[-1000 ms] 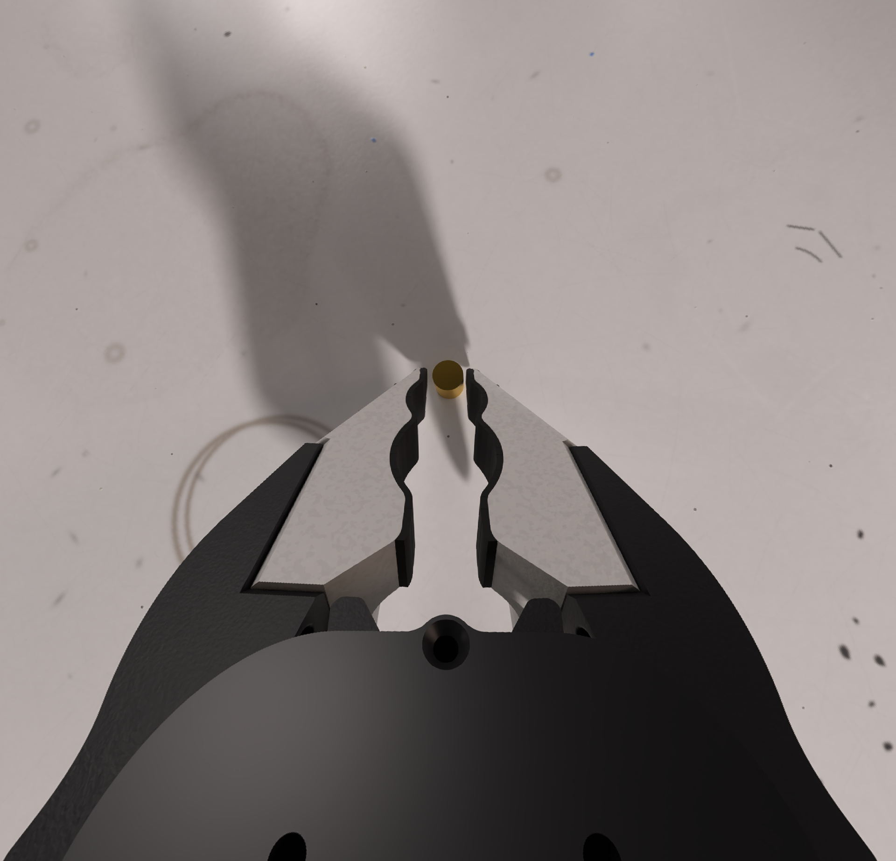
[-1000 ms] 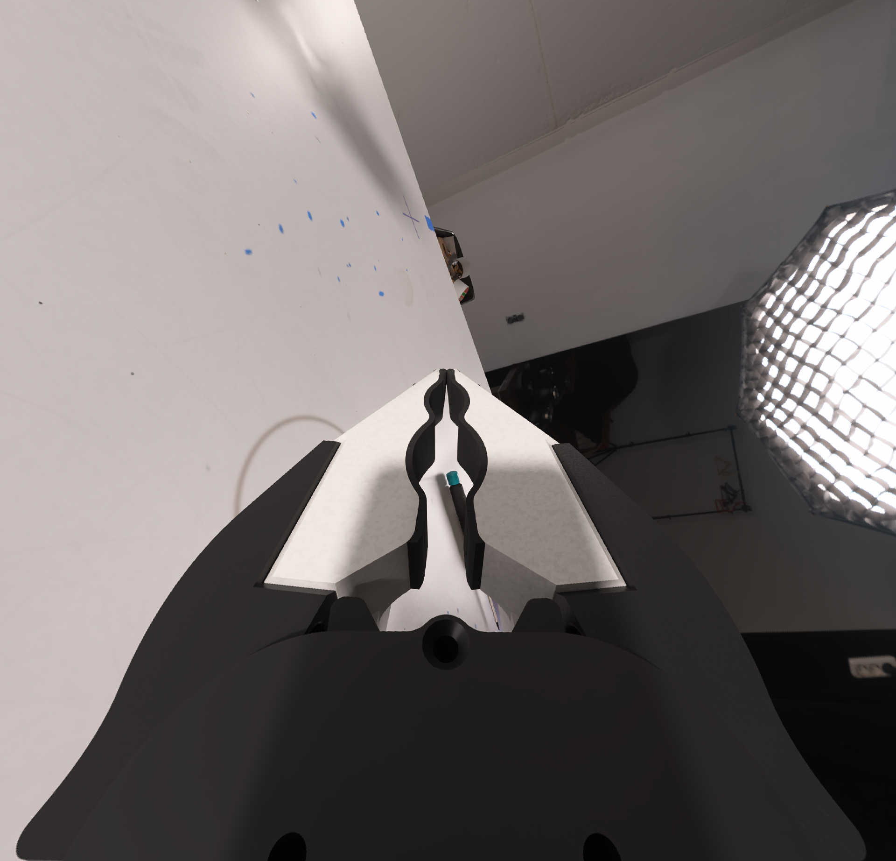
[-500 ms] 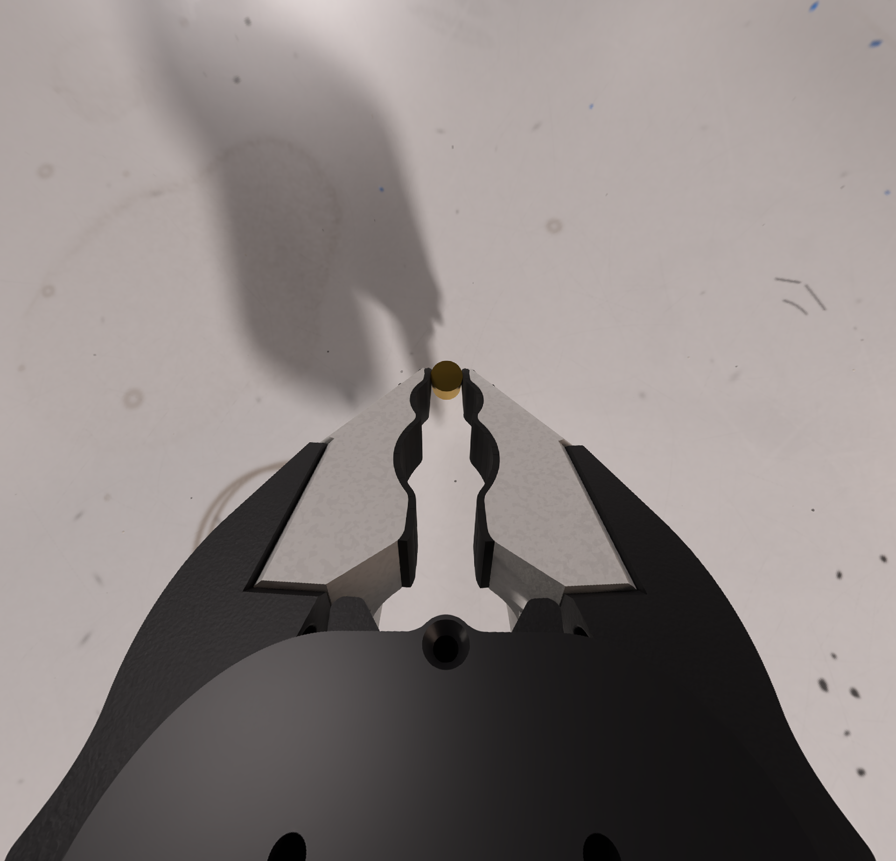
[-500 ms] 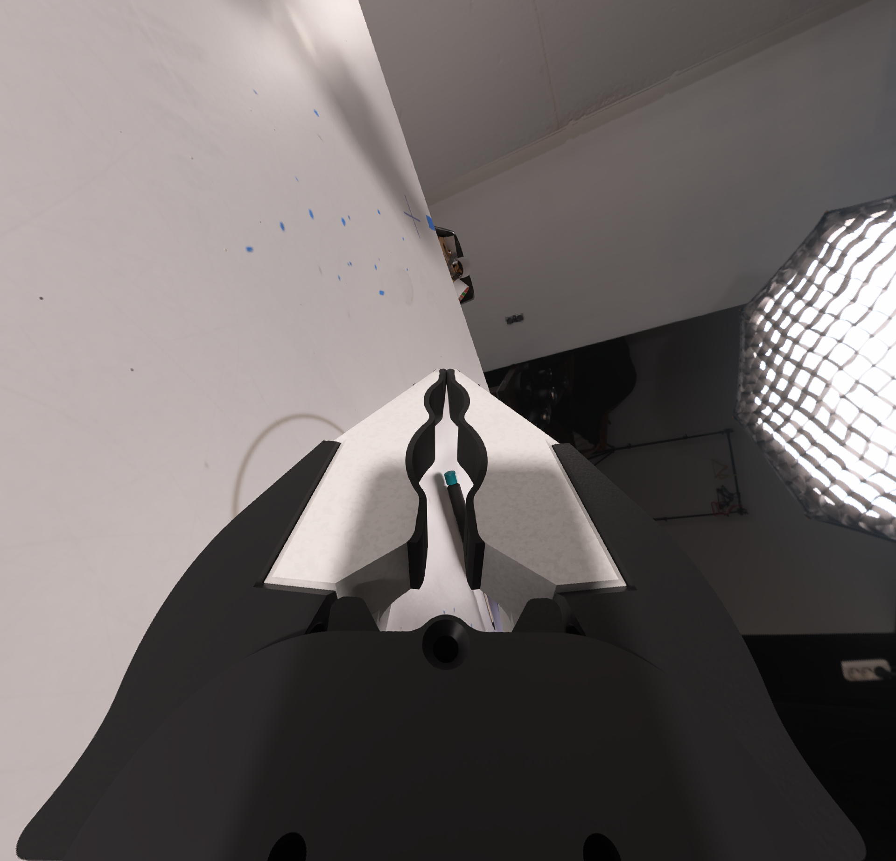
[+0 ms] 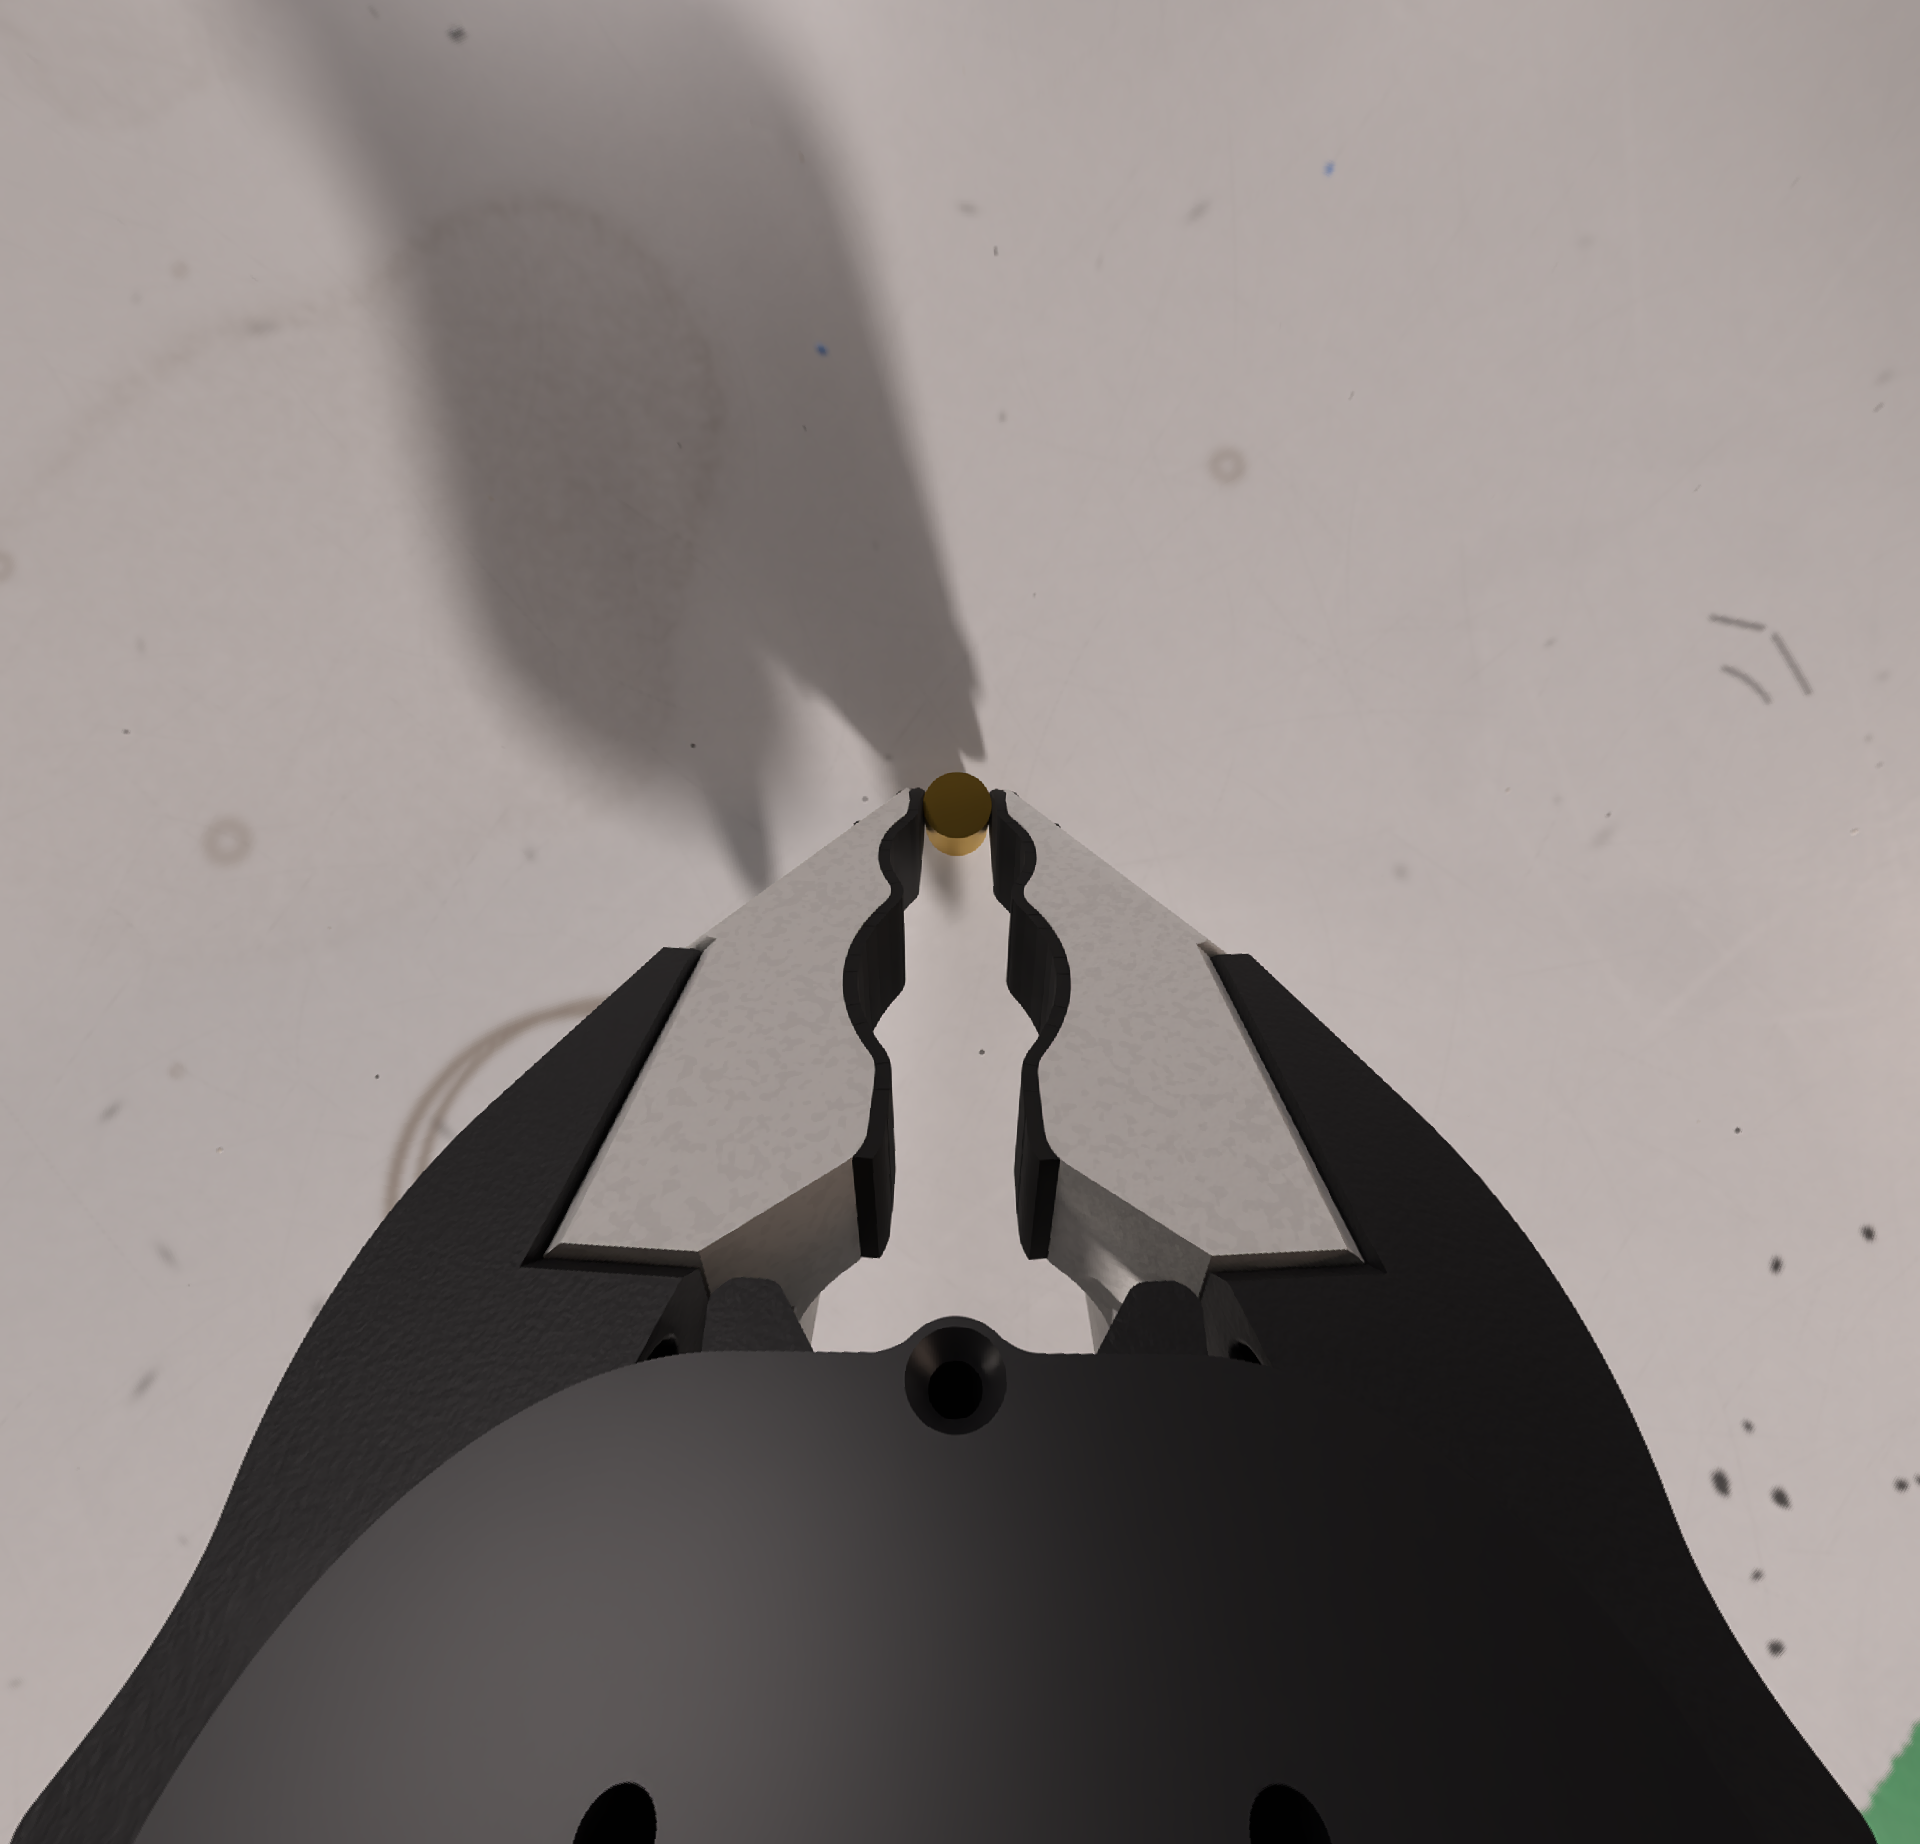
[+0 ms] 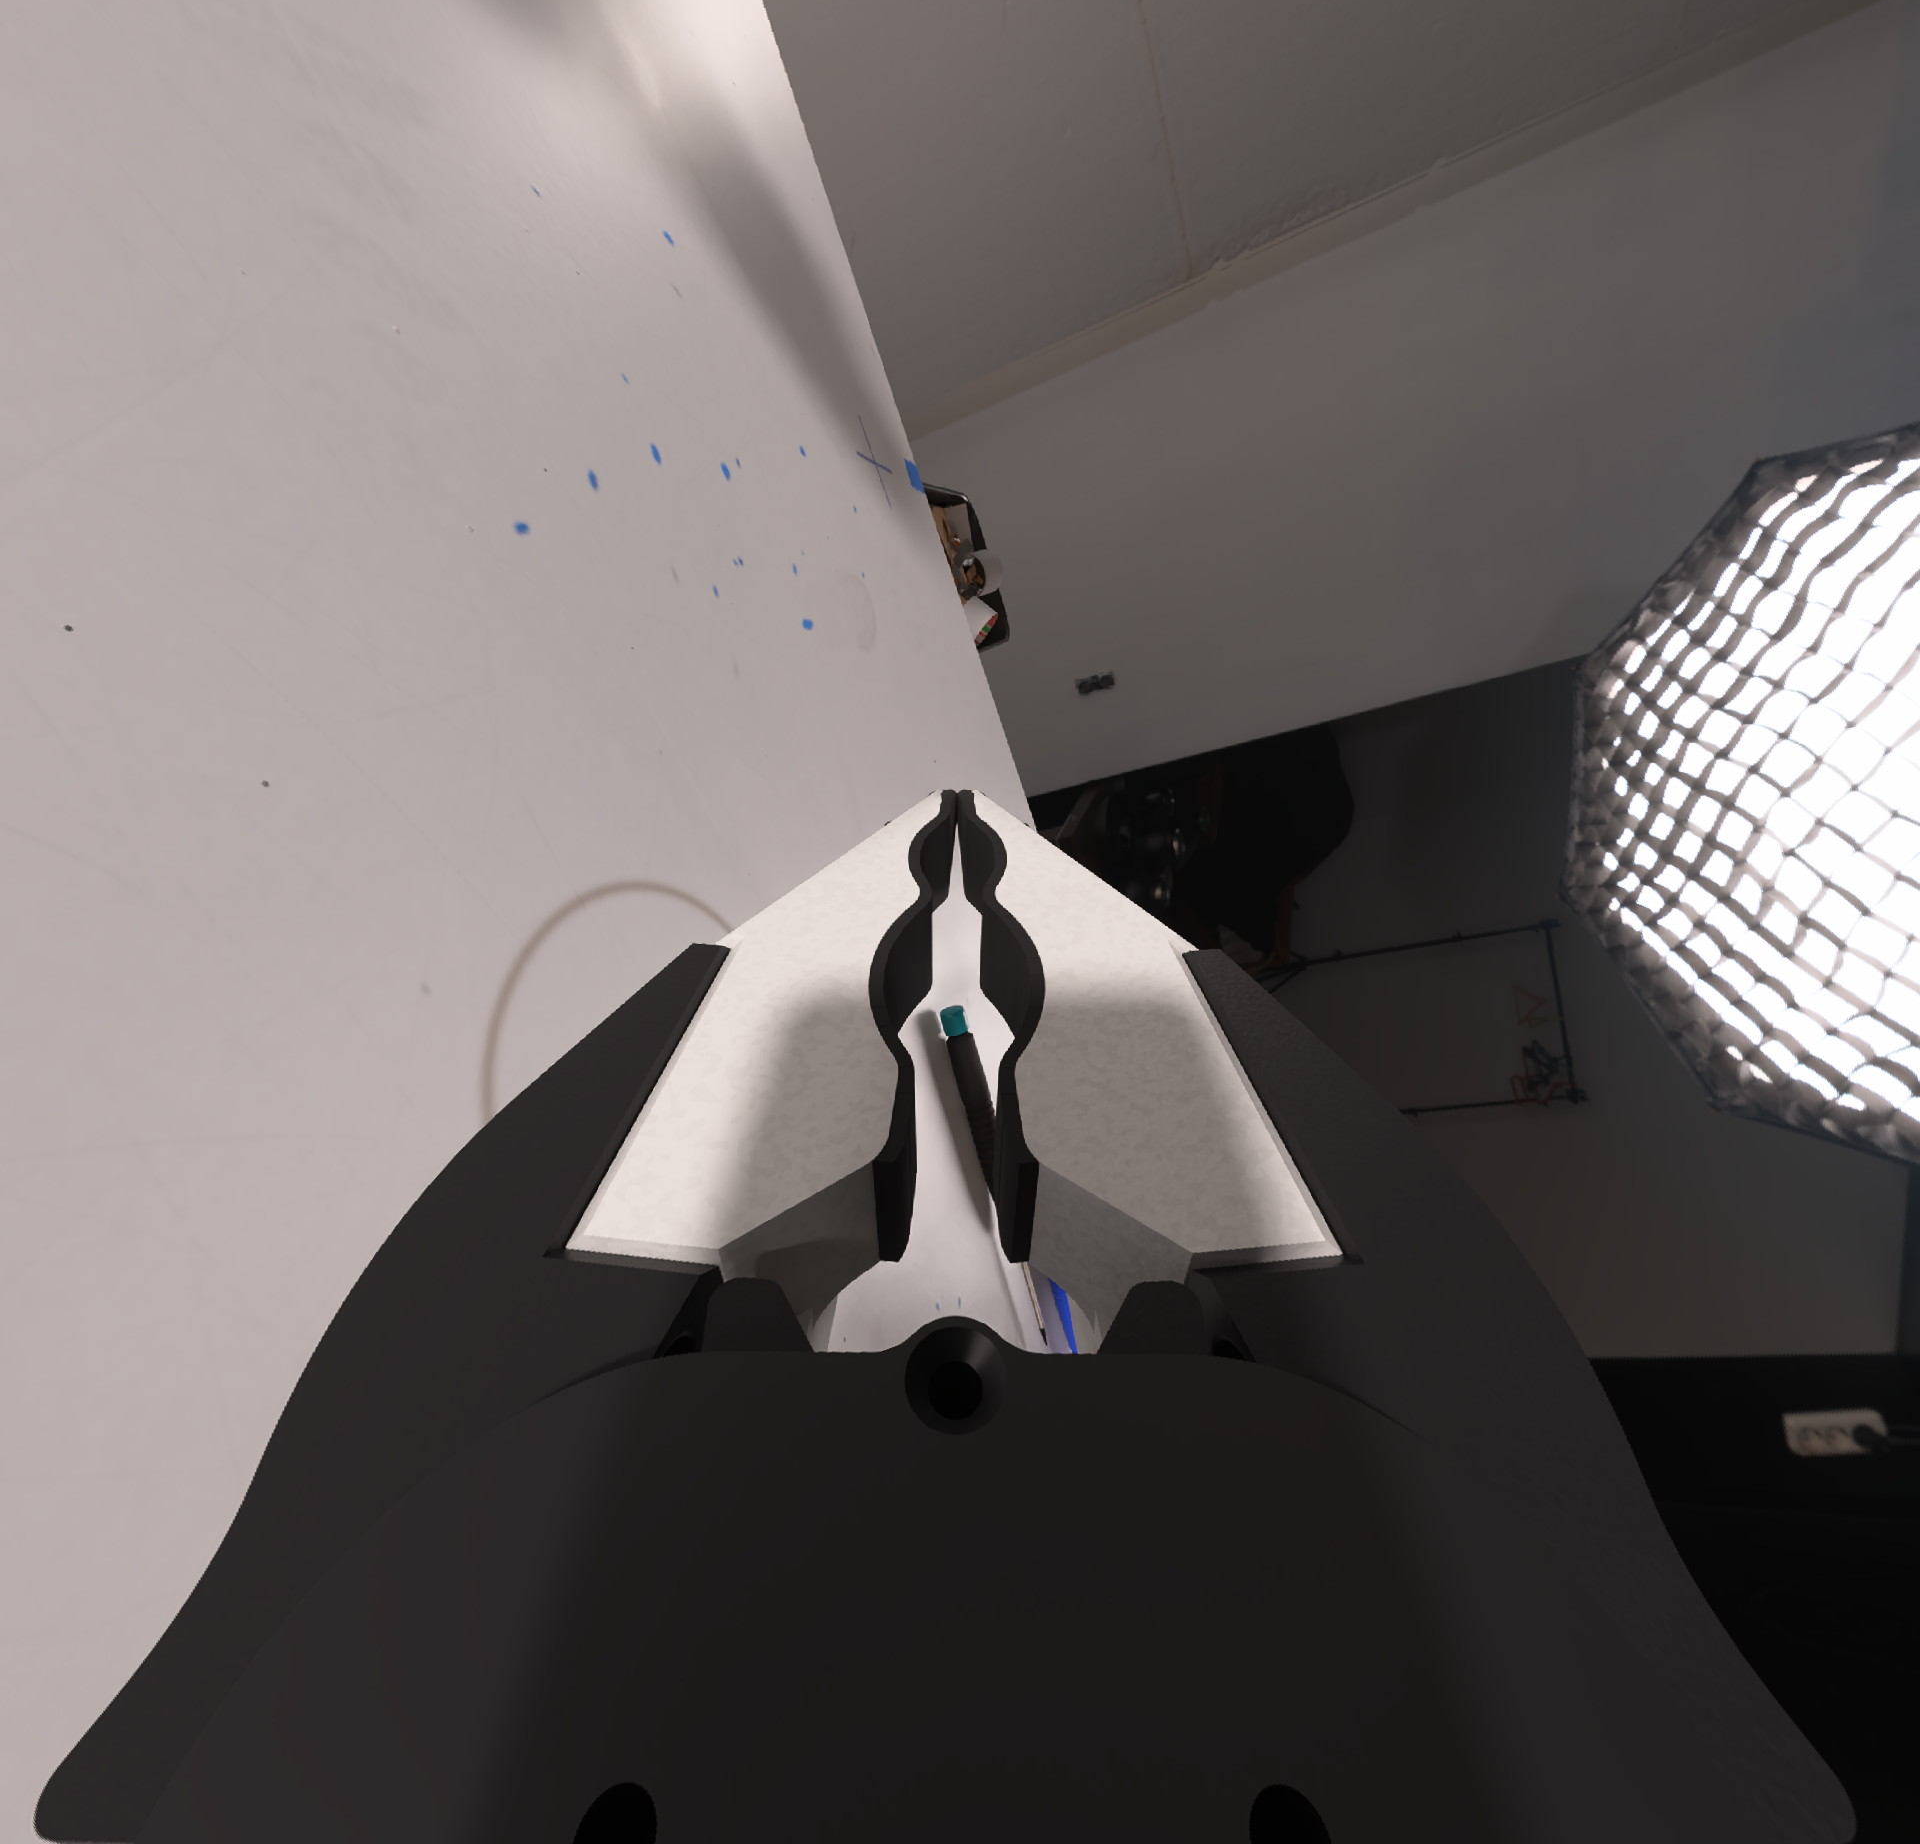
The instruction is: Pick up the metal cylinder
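Note:
A small brass-coloured metal cylinder (image 5: 956,812) sits upright between the tips of my left gripper (image 5: 956,818). Both jaws press on its sides, so the gripper is shut on it. The gripper's shadow lies apart on the white table (image 5: 1351,444), up and to the left, so the cylinder is held above the surface. My right gripper (image 6: 956,805) is shut with its tips together and nothing between them. It hovers by the table's edge (image 6: 904,589), tilted. The cylinder does not show in the right wrist view.
A black pen with a teal end (image 6: 961,1056) lies on the table under the right gripper's fingers. A bright softbox lamp (image 6: 1766,807) stands off the table to the right. A green patch (image 5: 1901,1805) shows at the left view's bottom right corner.
My left jaws have closed onto the cylinder. The gripper's shadow has drifted away from the fingertips, so it has risen with the cylinder. The right gripper has barely moved.

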### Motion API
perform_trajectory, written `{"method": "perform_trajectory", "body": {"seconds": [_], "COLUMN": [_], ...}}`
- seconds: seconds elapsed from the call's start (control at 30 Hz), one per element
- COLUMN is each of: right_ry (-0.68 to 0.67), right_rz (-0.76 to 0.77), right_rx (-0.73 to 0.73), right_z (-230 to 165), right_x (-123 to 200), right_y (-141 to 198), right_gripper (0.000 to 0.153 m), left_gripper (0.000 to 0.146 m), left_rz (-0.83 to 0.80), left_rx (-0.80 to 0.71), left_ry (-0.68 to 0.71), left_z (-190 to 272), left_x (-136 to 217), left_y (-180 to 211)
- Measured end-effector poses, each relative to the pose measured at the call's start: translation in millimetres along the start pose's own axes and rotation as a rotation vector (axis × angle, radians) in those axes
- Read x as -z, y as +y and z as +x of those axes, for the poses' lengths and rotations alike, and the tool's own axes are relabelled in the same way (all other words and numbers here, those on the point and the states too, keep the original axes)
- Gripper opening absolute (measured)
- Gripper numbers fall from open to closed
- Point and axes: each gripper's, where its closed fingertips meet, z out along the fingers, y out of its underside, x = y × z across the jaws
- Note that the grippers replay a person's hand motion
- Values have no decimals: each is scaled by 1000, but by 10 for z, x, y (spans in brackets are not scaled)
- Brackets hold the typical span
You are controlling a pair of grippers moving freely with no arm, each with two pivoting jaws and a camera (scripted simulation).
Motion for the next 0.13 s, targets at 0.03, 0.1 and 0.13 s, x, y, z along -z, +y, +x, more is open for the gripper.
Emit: {"method": "perform_trajectory", "body": {"seconds": [0.03, 0.1, 0.13], "right_ry": [2, 7, 8], "right_rz": [0, 3, 7], "right_rx": [1, -3, -13], "right_z": [6, 20, 28], "right_x": [2, 10, 14], "right_y": [-3, -13, -21], "right_gripper": [0, 0, 0], "left_gripper": [12, 12, 12], "left_rz": [26, 87, 121], "left_rx": [7, 20, 26], "left_ry": [-1, -1, 0], "left_z": [0, 2, 2], "left_x": [22, 77, 105], "left_y": [-27, -86, -112]}}
